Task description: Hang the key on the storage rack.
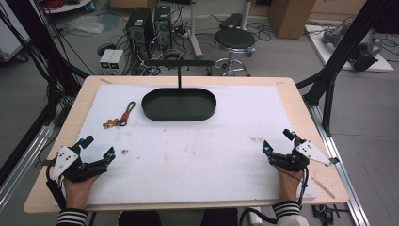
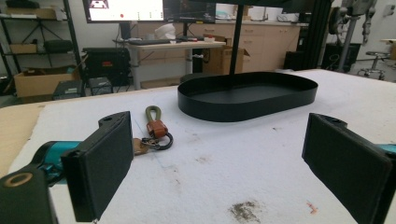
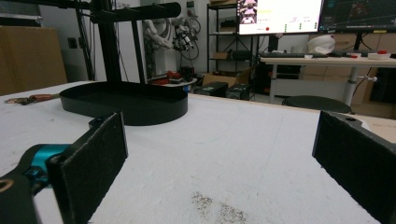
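White padding (image 1: 197,155) covers the table; both grippers (left (image 1: 97,149), right (image 1: 277,141)) rest with fingers spread wide, empty.

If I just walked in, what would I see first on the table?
Probably the black oval tray with a T-shaped stand rising from its far edge, sitting at the far middle of the white mat. Left of it lies a small keychain with a green loop. At the near corners rest the left gripper and right gripper, both open.

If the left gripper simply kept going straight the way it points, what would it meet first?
Probably the black oval tray, roughly ahead of the open left gripper. The keychain lies left of that line, though depth is uncertain.
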Available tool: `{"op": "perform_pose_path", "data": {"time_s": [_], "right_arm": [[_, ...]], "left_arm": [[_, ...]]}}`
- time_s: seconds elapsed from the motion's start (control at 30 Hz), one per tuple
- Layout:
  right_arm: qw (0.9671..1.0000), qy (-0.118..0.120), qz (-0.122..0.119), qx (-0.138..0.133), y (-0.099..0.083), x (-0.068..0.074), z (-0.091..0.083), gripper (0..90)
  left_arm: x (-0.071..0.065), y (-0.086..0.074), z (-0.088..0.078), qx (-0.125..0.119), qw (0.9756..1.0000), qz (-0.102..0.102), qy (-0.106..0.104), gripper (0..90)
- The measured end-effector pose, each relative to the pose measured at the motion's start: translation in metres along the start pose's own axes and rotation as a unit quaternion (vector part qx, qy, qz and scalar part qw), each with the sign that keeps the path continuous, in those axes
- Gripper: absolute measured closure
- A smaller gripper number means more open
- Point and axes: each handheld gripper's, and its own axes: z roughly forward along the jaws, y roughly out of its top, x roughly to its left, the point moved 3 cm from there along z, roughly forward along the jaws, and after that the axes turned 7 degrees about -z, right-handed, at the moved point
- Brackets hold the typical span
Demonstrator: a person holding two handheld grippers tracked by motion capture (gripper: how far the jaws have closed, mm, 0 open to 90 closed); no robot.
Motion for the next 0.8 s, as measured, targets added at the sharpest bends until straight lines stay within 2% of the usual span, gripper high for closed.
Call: {"op": "perform_pose_path", "data": {"time_s": [0.1, 0.17, 0.3, 0.6, 0.7, 0.8], "right_arm": [[1.0000, 0.000, 0.005, -0.002, -0.0002, -0.0009, -0.0002, 2.2], [1.0000, 0.000, 0.006, -0.002, -0.0002, -0.0011, -0.0002, 2.2], [1.0000, 0.001, 0.004, -0.002, -0.0002, -0.0011, -0.0001, 2.2], [1.0000, 0.001, 0.005, -0.001, -0.0001, -0.0005, -0.0003, 2.2], [1.0000, 0.001, 0.002, 0.000, -0.0001, -0.0004, -0.0003, 2.2], [1.0000, 0.001, 0.003, 0.000, -0.0001, -0.0004, -0.0002, 2.2]], "left_arm": [[0.0005, 0.0001, 0.0010, 0.007, 1.0000, -0.001, 0.004, 5.0], [0.0017, 0.0004, 0.0022, 0.010, 0.9999, -0.010, 0.005, 5.0], [0.0016, 0.0004, 0.0021, 0.012, 0.9999, -0.008, 0.010, 5.0], [0.0039, 0.0012, 0.0028, 0.014, 0.9996, -0.019, 0.014, 5.0], [0.0044, 0.0036, 0.0049, 0.010, 0.9998, -0.006, 0.017, 5.0], [0.0041, 0.0095, 0.0074, 0.010, 0.9998, -0.006, 0.015, 5.0]]}}
